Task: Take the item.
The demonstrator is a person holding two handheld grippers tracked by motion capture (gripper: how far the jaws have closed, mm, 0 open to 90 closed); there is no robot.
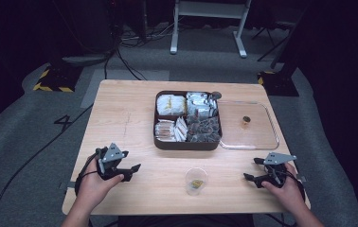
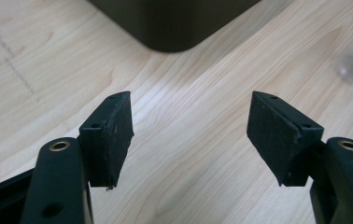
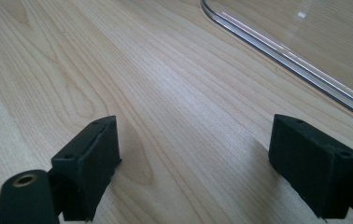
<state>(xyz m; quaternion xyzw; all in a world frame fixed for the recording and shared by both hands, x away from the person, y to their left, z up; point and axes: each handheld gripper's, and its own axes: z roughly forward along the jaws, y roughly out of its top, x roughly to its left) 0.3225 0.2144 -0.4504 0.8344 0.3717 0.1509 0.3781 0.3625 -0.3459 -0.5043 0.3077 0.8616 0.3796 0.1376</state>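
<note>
1. The left gripper [image 1: 129, 171] rests low on the table [image 1: 120, 123] near its front edge, jaws spread wide with nothing between them. Its own view shows only bare wood between the pads, with a corner of the dark box [image 2: 174, 23] ahead.
2. The right gripper [image 1: 257, 170] sits at the far side of the same edge, jaws also wide and empty. Its view shows bare wood and the curved rim of the clear lid [image 3: 282, 56] ahead.
3. Between the two grippers, well apart from both, stands a small clear cup [image 1: 196, 179] with a bit of yellowish stuff at the bottom. It is probably set there so either hand can reach it.
4. Behind the cup is the box [image 1: 188, 143], split into four compartments of packets and dark pieces. What they are is too small to tell.
5. The lid [image 1: 262, 137] lies flat just right of the box, touching or nearly so, likely set aside to leave the compartments open. A small brown item [image 1: 246, 121] sits on it.
6. Judging by the wide, level jaws, both hands seem poised to reach forward.
</note>
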